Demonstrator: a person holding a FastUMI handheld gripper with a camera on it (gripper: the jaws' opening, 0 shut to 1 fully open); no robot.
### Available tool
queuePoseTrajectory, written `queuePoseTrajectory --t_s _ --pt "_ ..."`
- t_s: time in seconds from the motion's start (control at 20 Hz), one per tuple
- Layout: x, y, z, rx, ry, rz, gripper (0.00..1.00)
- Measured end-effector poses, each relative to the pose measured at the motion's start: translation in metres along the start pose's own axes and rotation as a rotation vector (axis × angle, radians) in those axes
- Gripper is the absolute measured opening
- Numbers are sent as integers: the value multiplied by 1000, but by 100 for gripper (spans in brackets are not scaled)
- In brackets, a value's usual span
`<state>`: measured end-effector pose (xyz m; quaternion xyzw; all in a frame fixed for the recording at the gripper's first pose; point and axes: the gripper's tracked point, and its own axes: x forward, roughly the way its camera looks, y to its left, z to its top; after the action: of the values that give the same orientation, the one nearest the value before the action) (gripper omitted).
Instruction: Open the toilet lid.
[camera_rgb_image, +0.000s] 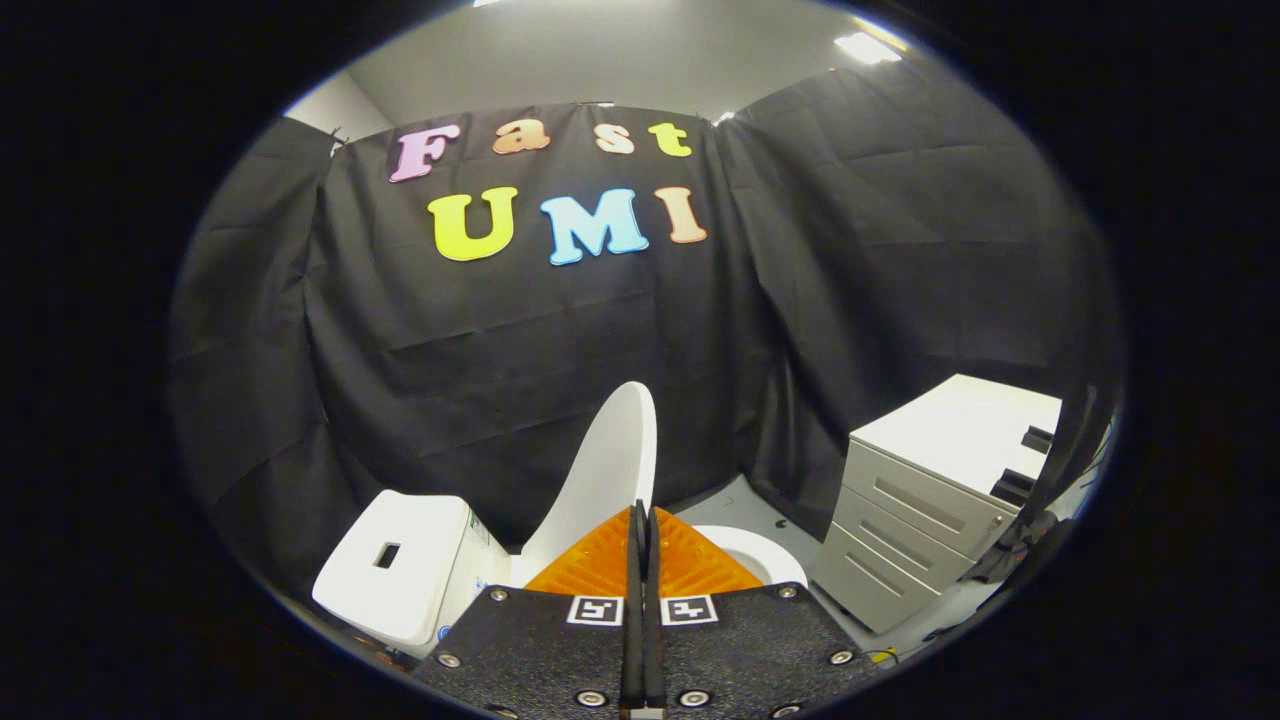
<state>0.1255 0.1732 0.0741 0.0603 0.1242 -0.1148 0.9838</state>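
The gripper (641, 520) is clenched, its two fingers pressed flat together with nothing between them. Just beyond the fingertips stands the toilet lid (610, 470), raised and leaning back toward the tank (400, 575), which sits to the left with a rectangular recess in its top. The white seat rim (765, 555) shows just right of the fingers, lying flat. Whether the fingertips touch the lid cannot be told.

The booth wall (500, 350) of black cloth, creased and hung in panels, closes the space behind and on both sides. A light grey drawer cabinet (920, 500) stands to the right, near the toilet, with dark items on its top. The floor (740, 500) between toilet and cabinet is pale grey. Ceiling lights (865, 47) show above the cloth.
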Motion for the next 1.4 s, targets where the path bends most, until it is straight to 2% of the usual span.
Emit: queuePoseTrajectory --t_s 0.3,0.95,1.3,1.4 --pt "-14 49 14 -99 -55 50 0" --pt "-49 172 16 -248 -160 255 0" --pt "-61 220 5 -251 -183 359 0" --pt "-63 241 -1 -239 -189 419 0"
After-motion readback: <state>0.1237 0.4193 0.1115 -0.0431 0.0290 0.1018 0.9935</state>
